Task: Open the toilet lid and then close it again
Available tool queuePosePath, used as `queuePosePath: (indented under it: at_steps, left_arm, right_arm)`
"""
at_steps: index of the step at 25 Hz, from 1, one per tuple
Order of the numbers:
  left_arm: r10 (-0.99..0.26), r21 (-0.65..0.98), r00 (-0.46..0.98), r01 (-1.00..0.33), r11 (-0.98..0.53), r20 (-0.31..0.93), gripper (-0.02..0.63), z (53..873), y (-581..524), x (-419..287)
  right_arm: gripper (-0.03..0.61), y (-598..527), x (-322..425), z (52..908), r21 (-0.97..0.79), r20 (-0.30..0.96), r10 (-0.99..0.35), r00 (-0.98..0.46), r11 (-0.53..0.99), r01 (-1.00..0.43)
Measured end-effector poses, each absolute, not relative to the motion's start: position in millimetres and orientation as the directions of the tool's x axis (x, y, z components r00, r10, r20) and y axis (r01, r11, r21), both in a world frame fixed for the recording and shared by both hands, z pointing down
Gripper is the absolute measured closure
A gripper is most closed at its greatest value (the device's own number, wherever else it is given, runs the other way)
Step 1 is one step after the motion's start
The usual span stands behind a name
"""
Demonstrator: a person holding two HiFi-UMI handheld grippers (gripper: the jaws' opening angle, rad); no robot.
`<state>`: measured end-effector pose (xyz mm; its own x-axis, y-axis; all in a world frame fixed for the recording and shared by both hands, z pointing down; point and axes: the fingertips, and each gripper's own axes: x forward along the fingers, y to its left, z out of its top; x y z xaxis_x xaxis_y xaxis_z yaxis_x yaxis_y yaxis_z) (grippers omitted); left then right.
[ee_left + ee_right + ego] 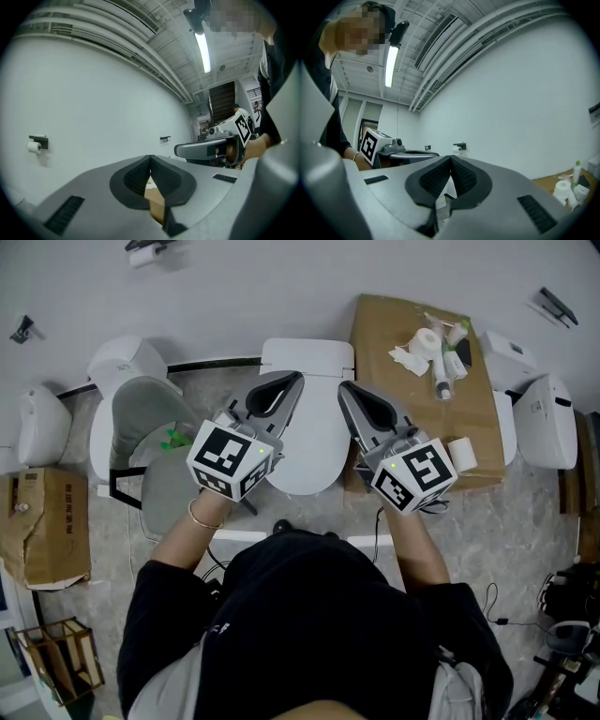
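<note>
At the wall edge of the floor, mid-frame in the head view, the toilet [307, 357] is recorded with its white toilet lid [314, 451] lying down flat over the bowl.

The left tongs [292, 381] is held above the left half of the lid, tip aimed toward the tank and the wall. Its jaws are brought fully together, with the ribbed black pads [136, 176] meeting at the tip. Nothing is gripped between them.

The right tongs [345, 388] is held above the right half of the lid, beside the left one and slightly apart from it. The condition is the same: jaws closed tip to tip, nothing held. Whether either tongs touches the lid cannot be determined. Both gripper views are directed at the white wall.

A bracelet [202, 518] is noted on the left wrist.

Surroundings:
- A cardboard box [412, 418] is set just right of the toilet, against the wall.
- Toilet paper rolls [427, 341] and small bottles are lying on the top of the box near its wall edge.
- One further roll [461, 454] is placed near the box's front right corner.
- A second toilet [122, 362] with a grey seat [150, 409] is seen to the left.
- A third white toilet [544, 423] is seen toward the right edge of the floor.
- A torn carton [42, 521] is seen at the left edge of the floor.
- A paper holder [36, 145] carrying a roll is fixed to the wall.
</note>
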<state>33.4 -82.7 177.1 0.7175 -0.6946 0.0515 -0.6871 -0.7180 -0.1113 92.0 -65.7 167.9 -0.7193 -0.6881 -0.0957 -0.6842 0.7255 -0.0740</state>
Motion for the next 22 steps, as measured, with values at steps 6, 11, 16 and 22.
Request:
queuePosePath:
  at_steps: [6, 11, 16, 22]
  left_arm:
    - [-0.691, -0.106, 0.721, -0.684, -0.722, 0.055, 0.609, 178.7, -80.8, 32.1]
    - [-0.688, -0.103, 0.723, -0.682, -0.725, 0.056, 0.609, 179.9, -78.1, 33.2]
    - [-0.684, -0.099, 0.728, -0.677, -0.729, 0.056, 0.609, 181.2, -76.9, 35.4]
    - [-0.676, -0.108, 0.735, -0.668, -0.736, 0.057, 0.609, 181.7, -76.3, 39.3]
  right_arm:
    - [0.558, -64.7, 89.6, 169.4, -0.094, -0.093, -0.690, -0.718, 0.724, -0.684]
    - [0.558, -62.5, 89.9, 169.9, -0.095, -0.093, -0.689, -0.719, 0.725, -0.682]
    - [0.557, -61.8, 91.2, 170.6, -0.098, -0.093, -0.690, -0.717, 0.723, -0.683]
    - [0.557, -62.1, 93.7, 172.8, -0.103, -0.090, -0.696, -0.712, 0.718, -0.688]
